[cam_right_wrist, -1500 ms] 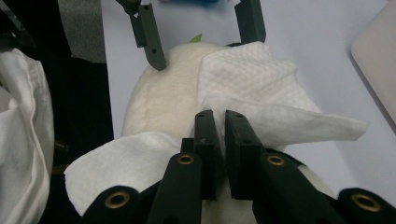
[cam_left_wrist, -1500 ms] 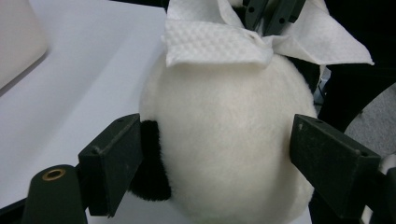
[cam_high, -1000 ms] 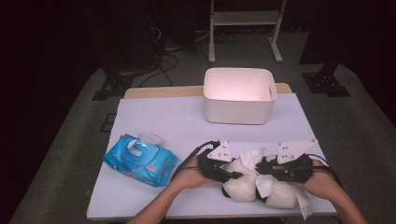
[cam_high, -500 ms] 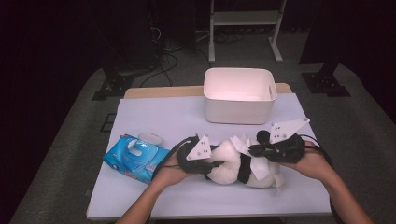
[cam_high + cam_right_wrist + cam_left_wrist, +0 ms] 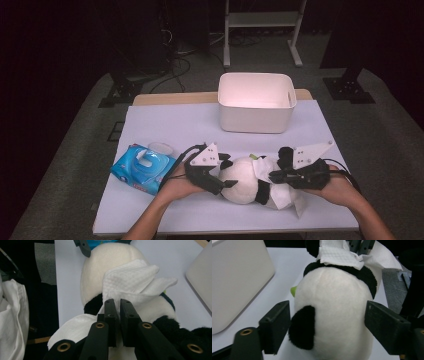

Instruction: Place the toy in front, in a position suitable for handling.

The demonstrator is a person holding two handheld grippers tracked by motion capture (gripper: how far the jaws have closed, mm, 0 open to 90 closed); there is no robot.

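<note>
Since a second ago, left gripper [image 5: 226, 172] jaws have just been opening and now straddle the panda toy's [image 5: 245, 180] head on the bench [image 5: 165, 125]; right gripper [image 5: 115, 305] pinches a white wipe [image 5: 130, 280] draped over it.

Panda plush [image 5: 245, 181] between two claws — left claw [image 5: 224, 176], right claw [image 5: 276, 176].

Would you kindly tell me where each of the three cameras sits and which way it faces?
High view: above the person's side of the table, looking forward and down at the panda, wipes pack and bin; both forearms and hands show.
Left gripper view: on the left gripper, looking along its jaws, which have just been opening around the panda's head.
Right gripper view: on the right gripper, looking along its jaws, pinched on the wipe.
All three share the panda and wipe.
</note>
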